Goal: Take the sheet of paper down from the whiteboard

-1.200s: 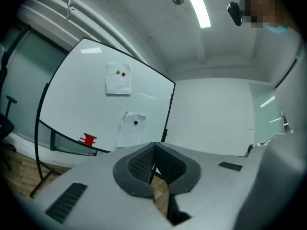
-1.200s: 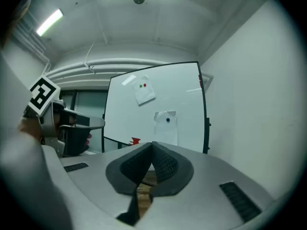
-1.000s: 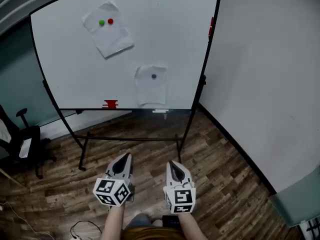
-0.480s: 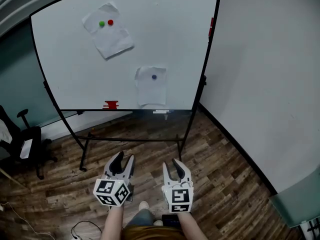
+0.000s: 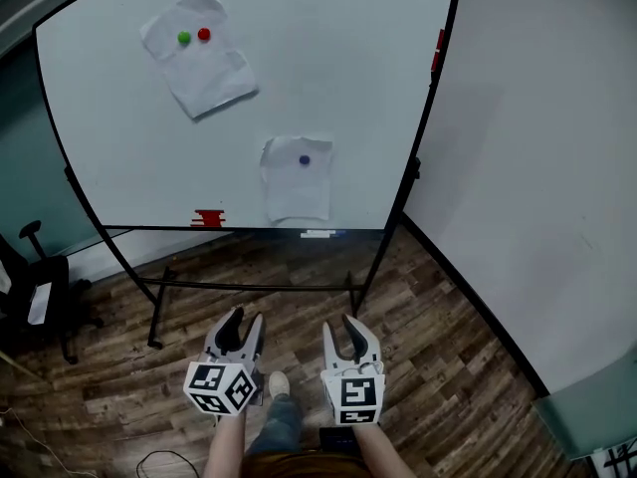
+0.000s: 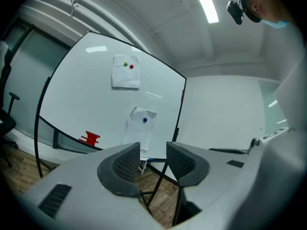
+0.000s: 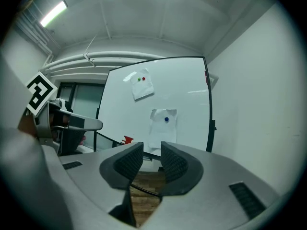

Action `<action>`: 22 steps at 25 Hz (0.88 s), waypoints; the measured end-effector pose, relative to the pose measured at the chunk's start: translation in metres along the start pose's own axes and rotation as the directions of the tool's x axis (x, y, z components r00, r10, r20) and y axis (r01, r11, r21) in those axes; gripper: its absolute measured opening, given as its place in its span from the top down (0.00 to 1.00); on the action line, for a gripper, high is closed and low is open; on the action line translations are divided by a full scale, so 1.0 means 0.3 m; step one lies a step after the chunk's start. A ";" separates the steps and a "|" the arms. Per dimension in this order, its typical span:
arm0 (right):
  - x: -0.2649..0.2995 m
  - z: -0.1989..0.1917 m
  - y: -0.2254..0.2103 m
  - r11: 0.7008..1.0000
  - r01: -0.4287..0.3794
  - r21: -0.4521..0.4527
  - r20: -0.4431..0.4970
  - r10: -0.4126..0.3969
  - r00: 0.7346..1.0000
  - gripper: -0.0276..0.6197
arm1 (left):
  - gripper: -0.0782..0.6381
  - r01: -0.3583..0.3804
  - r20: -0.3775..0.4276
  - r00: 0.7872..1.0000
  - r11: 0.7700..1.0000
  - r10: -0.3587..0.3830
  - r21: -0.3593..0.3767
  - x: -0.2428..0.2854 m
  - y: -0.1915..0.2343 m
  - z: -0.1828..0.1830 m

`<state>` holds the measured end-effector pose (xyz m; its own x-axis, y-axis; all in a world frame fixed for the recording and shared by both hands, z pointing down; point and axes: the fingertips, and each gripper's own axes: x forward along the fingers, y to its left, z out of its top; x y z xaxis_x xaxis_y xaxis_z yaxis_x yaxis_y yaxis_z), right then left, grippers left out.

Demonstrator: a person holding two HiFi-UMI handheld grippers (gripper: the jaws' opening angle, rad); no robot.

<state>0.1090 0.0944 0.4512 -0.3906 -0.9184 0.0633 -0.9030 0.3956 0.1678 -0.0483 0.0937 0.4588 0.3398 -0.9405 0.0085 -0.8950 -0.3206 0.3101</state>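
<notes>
A whiteboard (image 5: pixel 328 78) on a stand fills the upper view, nearer than a second ago. Open wooden floor (image 5: pixel 438 337) lies between it and the person. A sheet of paper (image 5: pixel 297 182) hangs low on the board under a blue magnet (image 5: pixel 304 159). Side by side and pointing level at the board, the left claw (image 5: pixel 246 317) and right claw (image 5: pixel 339 323) have just spread open, both empty.

Whiteboard (image 5: pixel 338 78) stands upright on a dark frame on the wood floor (image 5: pixel 428 337). Lower sheet (image 5: pixel 297 187) hangs flat on the board, pinned by one blue magnet (image 5: pixel 305 159) near its top edge. Up and left of the lower sheet, a tilted upper sheet (image 5: pixel 204 73) is held by a green magnet (image 5: pixel 184 38) and a red magnet (image 5: pixel 204 34) side by side. Down and left of the lower sheet, a red object (image 5: pixel 209 217) sits at the board's bottom rail.
</notes>
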 end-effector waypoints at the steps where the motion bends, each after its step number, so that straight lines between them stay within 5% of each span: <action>1: 0.049 -0.005 -0.012 1.000 0.001 -0.002 -0.001 -0.001 1.000 0.77 | 0.65 0.002 -0.002 1.000 1.000 -0.002 -0.003 0.047 0.024 0.000; 13: 0.794 0.070 -0.166 0.999 0.031 -0.010 -0.005 -0.031 0.999 0.77 | 0.66 0.033 -0.023 0.999 0.999 -0.033 0.017 0.711 0.369 0.177; 22: 1.108 0.084 -0.246 0.996 0.092 -0.007 -0.003 -0.092 0.996 0.77 | 0.66 0.092 -0.031 0.995 0.995 -0.091 0.033 1.014 0.508 0.239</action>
<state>0.0415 -0.2399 0.4351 -0.3053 -0.9509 0.0507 -0.9337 0.3094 0.1800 -0.1020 -0.2493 0.4405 0.4289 -0.9033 0.0097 -0.8690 -0.4096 0.2775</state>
